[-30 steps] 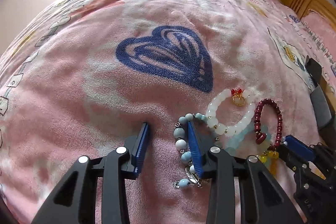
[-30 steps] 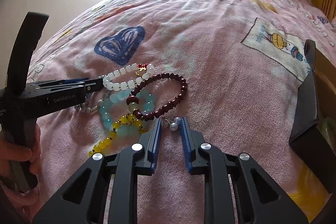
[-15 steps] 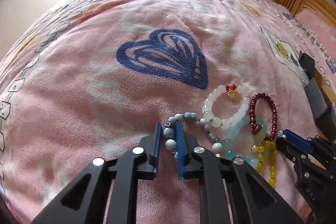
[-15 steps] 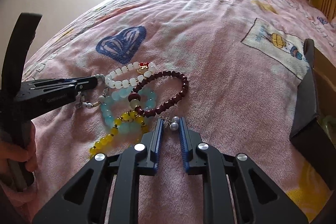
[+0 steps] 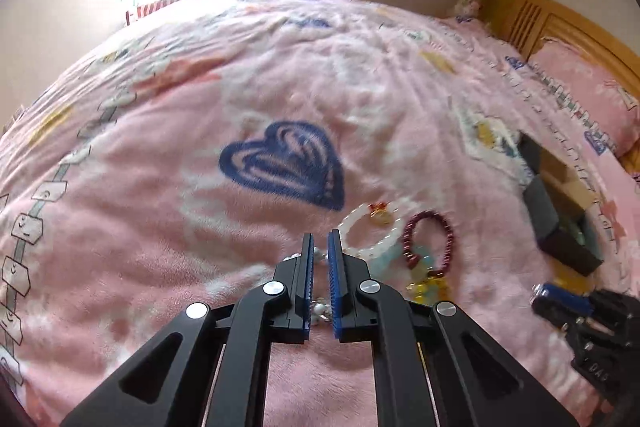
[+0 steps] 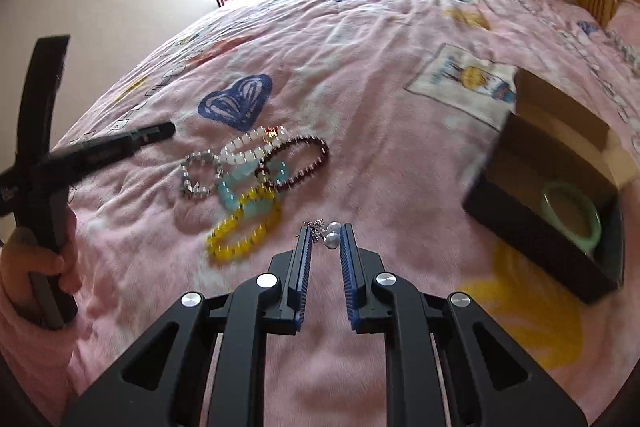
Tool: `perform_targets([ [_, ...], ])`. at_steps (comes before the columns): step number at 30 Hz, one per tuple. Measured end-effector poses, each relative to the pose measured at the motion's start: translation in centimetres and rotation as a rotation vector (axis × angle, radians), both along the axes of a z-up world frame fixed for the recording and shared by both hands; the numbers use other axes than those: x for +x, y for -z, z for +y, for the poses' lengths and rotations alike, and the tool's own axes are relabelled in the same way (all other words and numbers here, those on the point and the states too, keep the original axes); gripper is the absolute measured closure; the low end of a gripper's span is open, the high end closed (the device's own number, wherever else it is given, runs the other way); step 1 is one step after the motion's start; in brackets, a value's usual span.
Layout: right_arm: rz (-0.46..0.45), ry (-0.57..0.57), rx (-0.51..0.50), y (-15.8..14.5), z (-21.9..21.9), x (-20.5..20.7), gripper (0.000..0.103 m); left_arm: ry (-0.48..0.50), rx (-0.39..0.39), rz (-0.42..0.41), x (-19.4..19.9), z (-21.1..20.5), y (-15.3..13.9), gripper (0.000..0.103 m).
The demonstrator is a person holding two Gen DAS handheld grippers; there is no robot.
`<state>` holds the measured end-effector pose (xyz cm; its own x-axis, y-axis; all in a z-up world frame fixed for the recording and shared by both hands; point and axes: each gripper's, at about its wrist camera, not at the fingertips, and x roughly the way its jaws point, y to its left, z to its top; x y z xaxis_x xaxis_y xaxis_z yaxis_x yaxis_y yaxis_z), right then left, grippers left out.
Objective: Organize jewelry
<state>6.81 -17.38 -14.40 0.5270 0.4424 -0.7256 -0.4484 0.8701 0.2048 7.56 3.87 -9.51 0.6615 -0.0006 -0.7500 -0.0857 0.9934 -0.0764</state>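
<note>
My left gripper (image 5: 320, 239) is shut on a grey-blue bead bracelet (image 5: 318, 255), whose beads fill the narrow slit between the pads. In the right wrist view this bracelet (image 6: 198, 175) hangs as a loop just under the raised left gripper (image 6: 170, 131). My right gripper (image 6: 326, 229) is shut on a pair of grey pearl earrings (image 6: 333, 238), held above the pink blanket. White (image 6: 244, 143), maroon (image 6: 323, 151), aqua (image 6: 230, 195) and yellow (image 6: 228, 247) bead bracelets lie in a heap on the blanket, left of the right gripper.
An open black box (image 6: 520, 227) with a green bangle (image 6: 595, 227) inside sits on the blanket at the right. A person's hand (image 6: 24, 267) holds the left gripper. A wooden headboard (image 5: 560, 27) and a pillow lie at the far right. A window is beyond the bed.
The left jaws closed around the grey-blue bracelet and rose off the blanket with it. The right gripper lifted with the earrings and drew back, bringing more of the box into view.
</note>
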Motion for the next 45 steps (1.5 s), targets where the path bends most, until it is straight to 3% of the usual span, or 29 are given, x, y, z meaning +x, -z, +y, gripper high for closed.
perform_targets([
  [4, 0.002, 0.015, 0.022, -0.3, -1.2, -1.0, 0.088, 0.017, 0.013, -0.02, -0.6, -0.2, -1.0, 0.096],
  [8, -0.002, 0.014, 0.039, -1.0, -1.5, -1.2, 0.088, 0.004, 0.027, 0.036, 0.2, 0.6, 0.0, 0.093],
  [9, -0.006, 0.013, 0.04, -1.1, -1.5, -1.3, 0.087, -0.011, 0.013, 0.065, 0.6, 1.2, 0.6, 0.078],
  [10, -0.012, 0.012, 0.038, -1.3, -1.5, -1.4, 0.088, -0.016, -0.019, 0.084, 0.9, 1.6, 1.2, 0.053],
  [11, -0.015, 0.01, 0.036, -1.4, -1.4, -1.4, 0.087, -0.016, -0.048, 0.092, 0.9, 1.9, 1.5, 0.044],
  [12, -0.016, 0.008, 0.035, -1.4, -1.3, -1.5, 0.087, -0.017, -0.081, 0.098, 1.0, 2.2, 1.8, 0.041],
  [16, -0.009, 0.007, 0.025, -1.2, -1.0, -1.5, 0.087, -0.044, -0.185, 0.162, 1.6, 3.0, 3.3, 0.041],
  [19, -0.009, 0.008, 0.024, -1.2, -1.0, -1.5, 0.087, -0.031, -0.221, 0.216, 2.3, 2.9, 4.5, 0.05],
  [24, -0.037, 0.017, 0.03, -2.0, -1.5, -1.8, 0.087, -0.034, -0.177, 0.28, 4.6, 3.0, 7.0, 0.052],
  [26, -0.05, 0.018, 0.034, -2.4, -1.7, -2.0, 0.087, -0.041, -0.173, 0.268, 4.5, 2.9, 6.8, 0.055],
  [28, -0.056, 0.019, 0.038, -2.7, -1.8, -1.9, 0.087, -0.062, -0.12, 0.246, 3.9, 2.7, 6.4, 0.082],
  [31, -0.047, 0.023, 0.046, -2.8, -1.9, -1.8, 0.087, -0.069, -0.134, 0.234, 3.5, 3.2, 6.4, 0.09],
  [36, -0.055, 0.017, 0.038, -3.1, -1.8, -2.2, 0.087, -0.073, -0.142, 0.191, 3.0, 3.4, 5.2, 0.093],
  [45, -0.071, 0.034, 0.067, -4.3, -2.9, -2.3, 0.087, 0.006, -0.115, 0.042, 1.2, 0.4, -0.4, 0.094],
])
